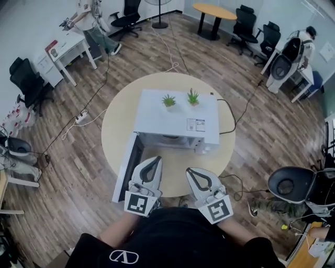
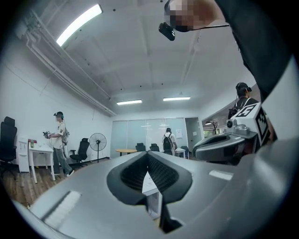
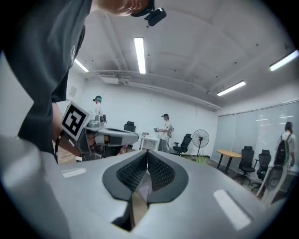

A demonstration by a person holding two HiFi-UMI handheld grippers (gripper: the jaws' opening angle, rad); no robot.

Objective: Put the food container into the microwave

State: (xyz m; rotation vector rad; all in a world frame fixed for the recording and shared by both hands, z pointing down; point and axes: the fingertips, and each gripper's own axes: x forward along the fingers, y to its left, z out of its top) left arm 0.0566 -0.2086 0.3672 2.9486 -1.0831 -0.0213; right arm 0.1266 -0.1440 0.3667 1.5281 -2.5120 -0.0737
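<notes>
Nearest to me, both grippers sit low against the person's black shirt, side by side and a little apart. The left gripper (image 1: 157, 159) has its jaws pressed tip to tip with nothing between them, and its own view shows the ribbed pads meeting at the tips. The right gripper (image 1: 189, 171) is clenched the same way, also empty. Each one's marker cube faces up toward the head camera.

Just beyond the tips is the near edge of the round table (image 1: 116, 125). On it stands the white microwave (image 1: 175, 123), with its door (image 1: 127, 168) swung open to the left and reaching toward the left gripper. From above I see only a thin dark strip of the cavity, so I cannot tell where the food container is. Two small potted plants (image 1: 168, 100) stand on the microwave's top, next to a printed label (image 1: 196, 124). A black cable (image 1: 231, 112) runs off to the right.

Farther out, on the wood floor, are office chairs (image 1: 245, 22), a second round table (image 1: 214, 11), a white desk (image 1: 70, 46) and people standing.
</notes>
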